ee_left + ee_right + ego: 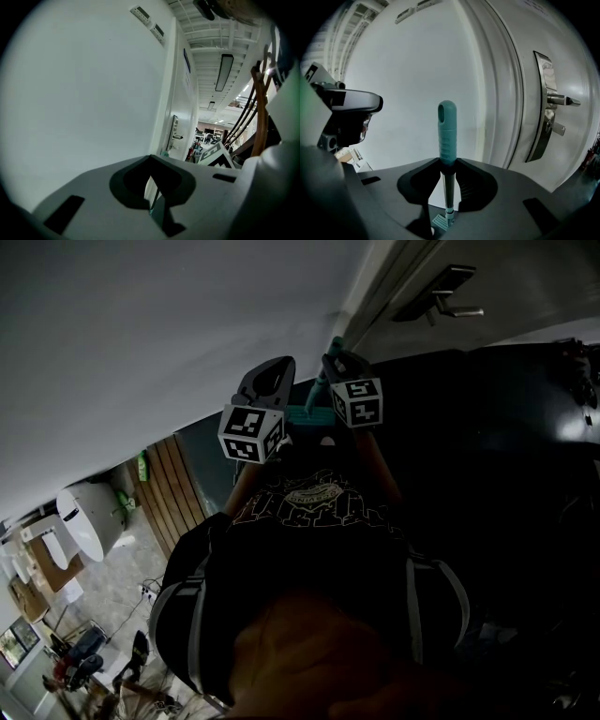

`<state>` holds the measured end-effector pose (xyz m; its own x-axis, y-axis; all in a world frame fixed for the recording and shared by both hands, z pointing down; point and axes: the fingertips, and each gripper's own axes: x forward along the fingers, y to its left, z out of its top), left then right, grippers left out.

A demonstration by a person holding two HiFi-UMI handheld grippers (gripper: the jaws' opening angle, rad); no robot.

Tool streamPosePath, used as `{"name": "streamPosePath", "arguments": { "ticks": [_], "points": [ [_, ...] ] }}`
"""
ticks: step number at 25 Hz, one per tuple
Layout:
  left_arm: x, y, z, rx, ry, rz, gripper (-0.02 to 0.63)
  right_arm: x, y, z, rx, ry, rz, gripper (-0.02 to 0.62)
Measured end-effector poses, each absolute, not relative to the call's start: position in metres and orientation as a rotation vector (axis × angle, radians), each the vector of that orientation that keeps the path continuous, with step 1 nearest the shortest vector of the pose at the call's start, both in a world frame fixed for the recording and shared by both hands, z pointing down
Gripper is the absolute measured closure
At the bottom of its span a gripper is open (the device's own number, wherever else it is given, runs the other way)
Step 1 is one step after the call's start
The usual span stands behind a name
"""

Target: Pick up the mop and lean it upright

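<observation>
Standing upright by the white wall [403,70], mop [446,131] clamped in right gripper [448,165] fingers; left gripper [151,164] fingers together, empty

Teal mop [446,133], white wall [403,70]

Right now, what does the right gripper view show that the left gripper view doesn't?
Only the right gripper view: the right gripper shut on the mop just under its teal grip, with the left gripper off to the side. Only the left gripper view: a ceiling light, cables and the room past the door. Both: the white wall and the door handle.
</observation>
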<state>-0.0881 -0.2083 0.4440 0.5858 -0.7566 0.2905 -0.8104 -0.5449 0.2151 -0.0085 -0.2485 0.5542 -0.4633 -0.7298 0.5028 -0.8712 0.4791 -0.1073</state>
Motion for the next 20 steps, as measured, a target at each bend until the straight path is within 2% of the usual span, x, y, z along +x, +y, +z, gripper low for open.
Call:
{"name": "streamPosePath", "arguments": {
  "ticks": [20],
  "points": [
    [-0.074,-0.198,0.451,2.485,-1.275,0.242,0.558,-0.022,-0.186,0.547,1.203,-2.409,0.472,0.482]
  ]
}}
